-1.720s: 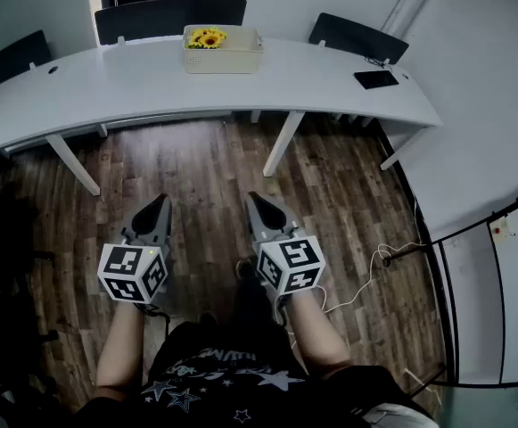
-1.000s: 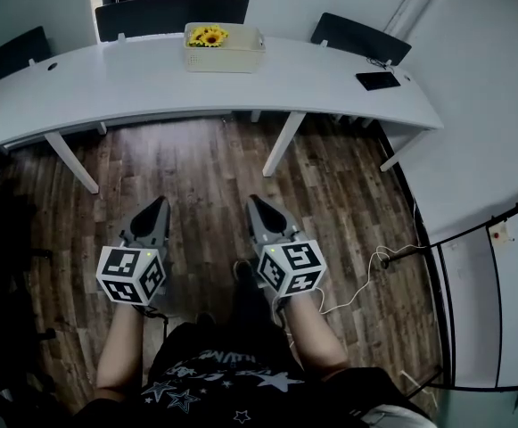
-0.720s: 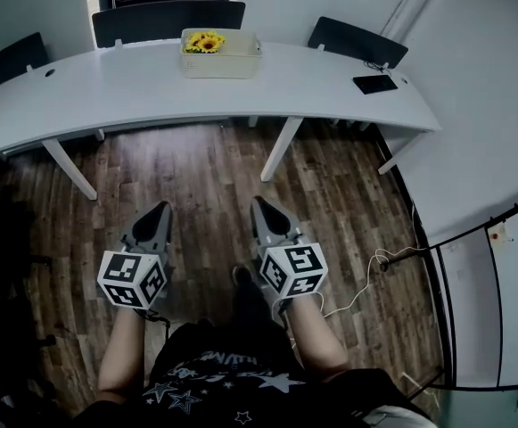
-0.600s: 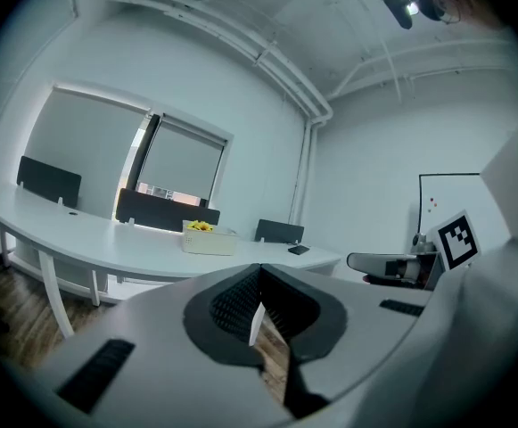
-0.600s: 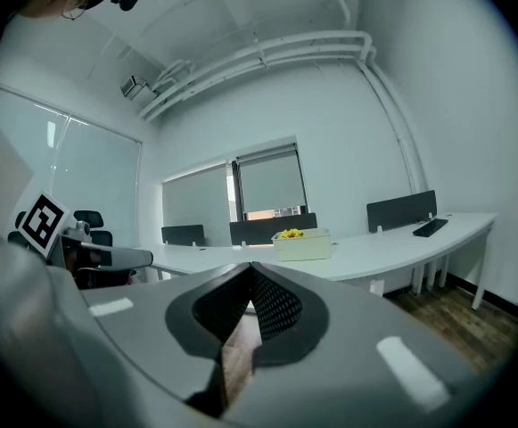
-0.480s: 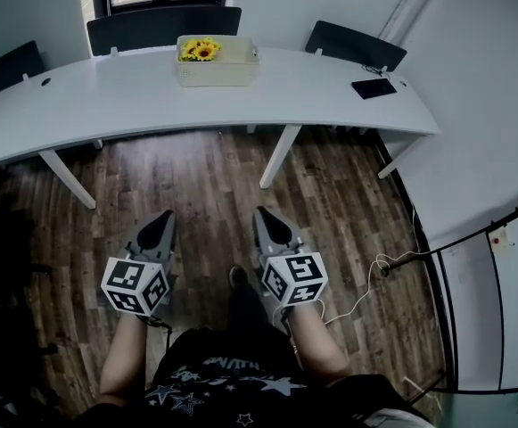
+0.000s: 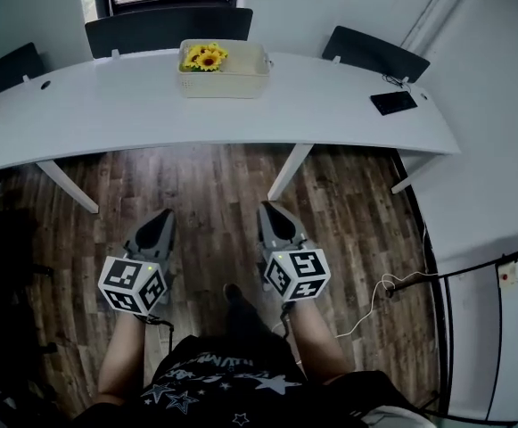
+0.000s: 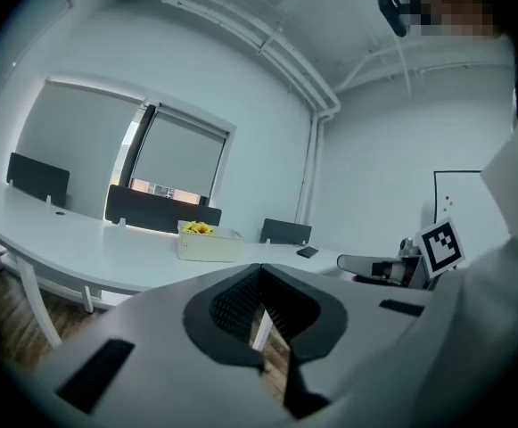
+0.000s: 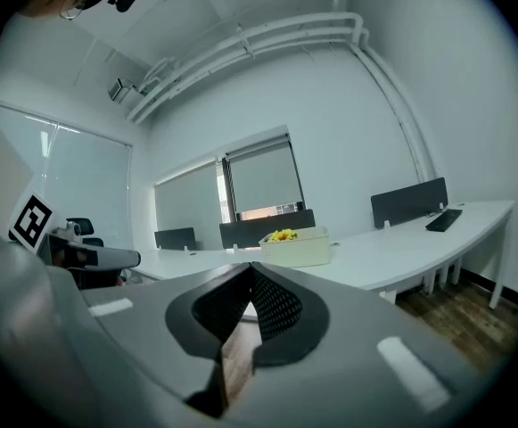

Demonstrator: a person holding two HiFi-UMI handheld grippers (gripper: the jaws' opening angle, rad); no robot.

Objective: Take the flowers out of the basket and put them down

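Low in the head view, the left gripper [image 7: 162,217] and the right gripper [image 7: 271,210] are held side by side over the wood floor [image 7: 214,185]. Both have their jaws closed with nothing between them. Beyond them, the curved white table [image 7: 107,105] runs across the upper frame. The basket [image 7: 227,83] stands at top centre, well apart from both grippers, with the yellow flowers [image 7: 204,58] in its left end. A dark flat device [image 7: 393,102] lies near the table's right end.
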